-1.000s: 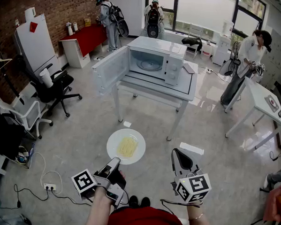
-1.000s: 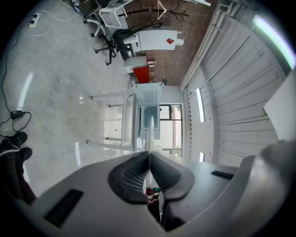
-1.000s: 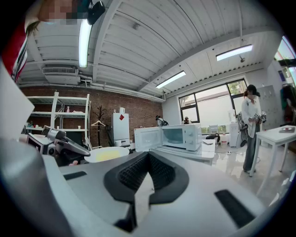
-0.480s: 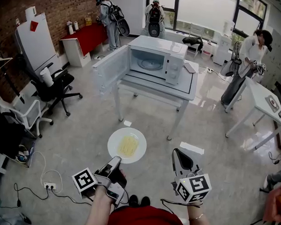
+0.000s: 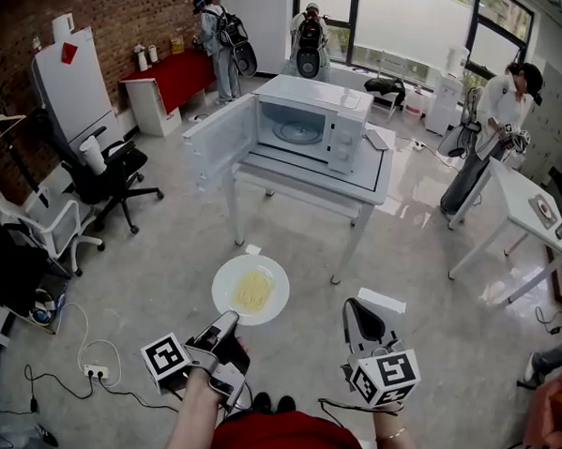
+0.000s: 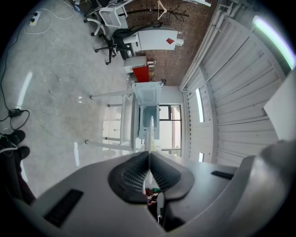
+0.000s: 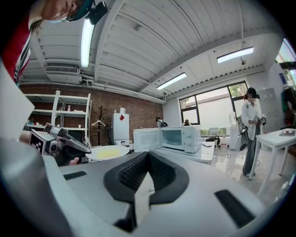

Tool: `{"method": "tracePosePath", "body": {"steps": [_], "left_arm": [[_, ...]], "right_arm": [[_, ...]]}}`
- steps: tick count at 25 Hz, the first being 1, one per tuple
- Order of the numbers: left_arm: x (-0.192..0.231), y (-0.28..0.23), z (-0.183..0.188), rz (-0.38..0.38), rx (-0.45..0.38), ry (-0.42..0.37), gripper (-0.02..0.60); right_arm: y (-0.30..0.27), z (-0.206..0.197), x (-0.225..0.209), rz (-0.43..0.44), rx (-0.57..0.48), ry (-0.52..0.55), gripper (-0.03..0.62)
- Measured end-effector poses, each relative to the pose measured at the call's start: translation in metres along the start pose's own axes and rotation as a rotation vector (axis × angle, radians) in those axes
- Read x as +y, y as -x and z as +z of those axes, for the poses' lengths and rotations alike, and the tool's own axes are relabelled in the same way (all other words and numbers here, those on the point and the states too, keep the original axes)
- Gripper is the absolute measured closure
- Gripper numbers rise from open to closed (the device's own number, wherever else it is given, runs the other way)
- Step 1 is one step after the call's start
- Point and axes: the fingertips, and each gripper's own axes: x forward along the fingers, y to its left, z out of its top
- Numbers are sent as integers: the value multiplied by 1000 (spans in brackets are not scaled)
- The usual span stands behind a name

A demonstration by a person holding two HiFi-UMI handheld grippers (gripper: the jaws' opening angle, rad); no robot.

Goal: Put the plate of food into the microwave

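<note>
Head view: at far left we see a white board, a black chair and, lower down, a power strip on the floor. Our left gripper is clamped on the near rim of the plate, which hangs level over the floor with yellow food in its middle. The plate is well short of the table. The table's front edge and legs lie between the plate and the microwave, which sits on top. Its door is swung open to the left and juts past the table's corner. Our right gripper has its jaws together on nothing. A paper lies on the floor just beyond it. At far right a person stands by a desk.
</note>
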Motion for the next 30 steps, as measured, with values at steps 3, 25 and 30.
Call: {"method": "tracePosePath", "body": {"steps": [3,25,30], "left_arm": [[-4,-7,0,-12,-6,-10,560],[-11,-118,68,-2,-38,-31,560],[-18,-185,116,-1,-4,-34,560]], "right_arm": [[-1,0,-7,4,-2,-4,582],[-116,14,-63,2,19,-35,582],[-188,29,-87,-23,17,-28,582]]}}
